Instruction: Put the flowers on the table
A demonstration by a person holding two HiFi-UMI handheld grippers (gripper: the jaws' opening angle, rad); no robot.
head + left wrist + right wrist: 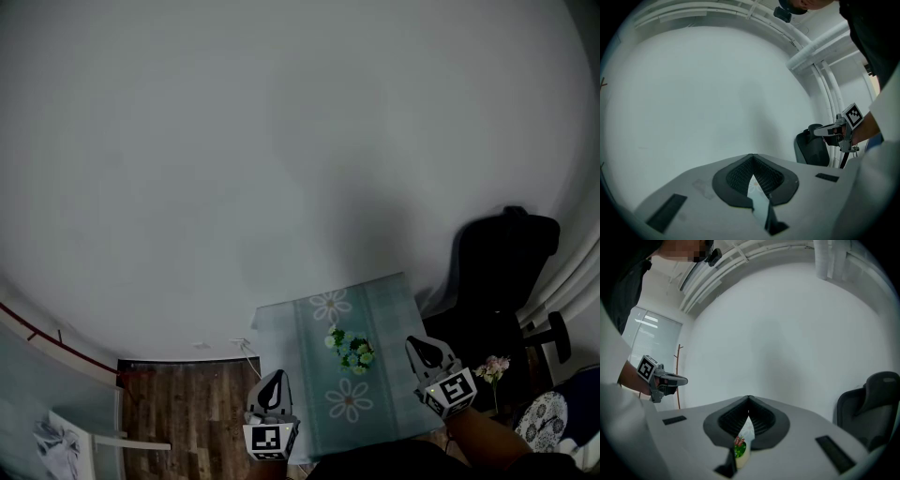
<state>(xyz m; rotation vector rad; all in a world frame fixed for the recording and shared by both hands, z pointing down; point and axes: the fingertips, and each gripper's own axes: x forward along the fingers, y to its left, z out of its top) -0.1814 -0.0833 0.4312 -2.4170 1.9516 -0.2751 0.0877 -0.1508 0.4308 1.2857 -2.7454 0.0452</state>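
Note:
A small bunch of green and white flowers (352, 352) lies in the middle of a narrow table (394, 309) covered with a pale teal, daisy-patterned cloth. A sprig of pink flowers (493, 367) stands off the table's right side, by the chair. My left gripper (275, 379) hovers over the table's near left corner, jaws together and empty (752, 157). My right gripper (416, 345) is held above the table's right edge, also shut with nothing in it (749, 400). Through the slit below its jaws, the green flowers (739, 447) show far beneath.
A black office chair (499, 272) stands right of the table. A white wall fills most of the view. Dark wood floor (187, 403) lies to the left, with a white stand (94, 436) at the lower left. A patterned round object (542, 420) sits at the lower right.

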